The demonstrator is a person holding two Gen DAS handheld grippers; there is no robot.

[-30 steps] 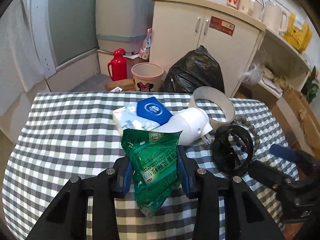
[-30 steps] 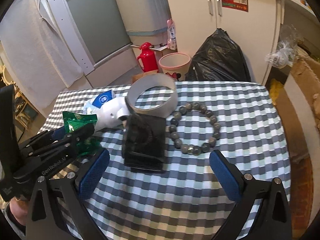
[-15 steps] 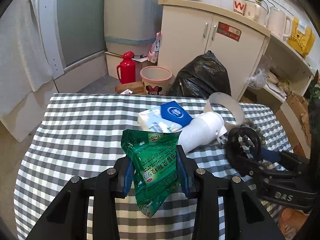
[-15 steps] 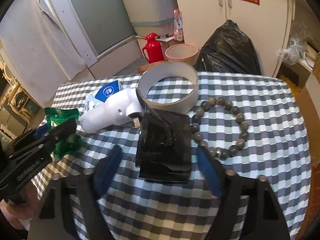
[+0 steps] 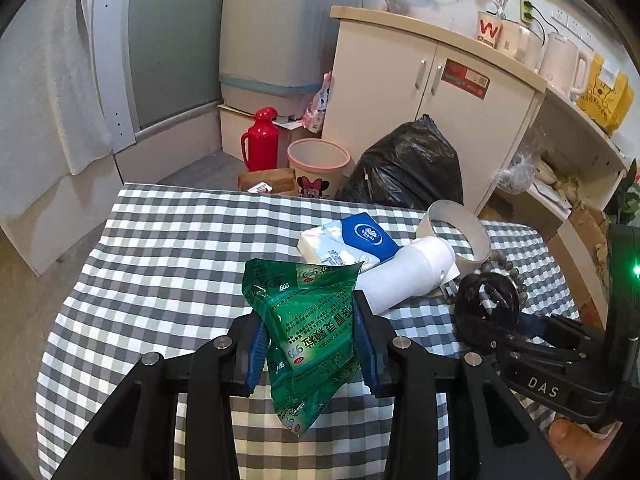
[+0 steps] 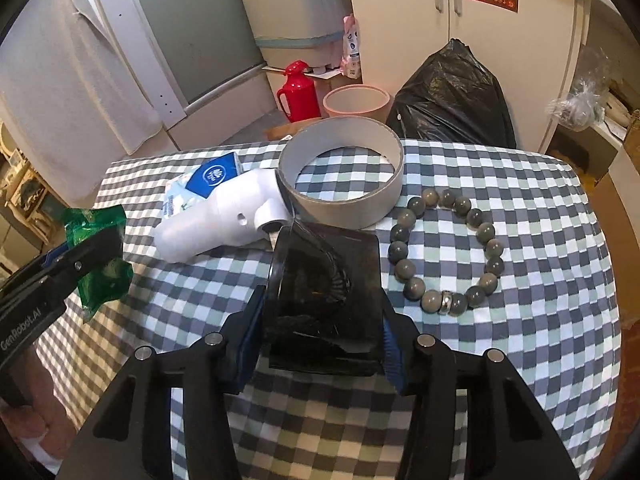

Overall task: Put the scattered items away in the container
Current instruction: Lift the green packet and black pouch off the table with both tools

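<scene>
Left wrist view: the left hand-held gripper (image 5: 310, 344) is closed on a green sachet (image 5: 310, 328), its blue pads pressing both sides of the crumpled packet, which hangs between the fingers above the checked surface (image 5: 168, 256). Just beyond the sachet lie a white bottle (image 5: 404, 280) on its side and a blue-and-white tissue pack (image 5: 352, 240), the two touching. A tape roll (image 5: 460, 232) stands on its flat side behind the bottle, against its neck

Right wrist view: the right hand-held gripper (image 6: 322, 336) is closed around a black container (image 6: 326, 300), one blue pad against each side wall. The container sits on the surface directly in front of the camera, its open mouth facing left, with dark coiled contents inside that are hard to make out. Its far edge is just beside the tape roll (image 6: 344, 176) and the bottle (image 6: 224, 216). A bead bracelet (image 6: 444, 244) lies flat in a loop to the container's right, close but apart from it. At the far left edge, the left hand-held gripper (image 6: 94, 252) holds the sachet (image 6: 100, 276) over the surface, well left of the container
</scene>
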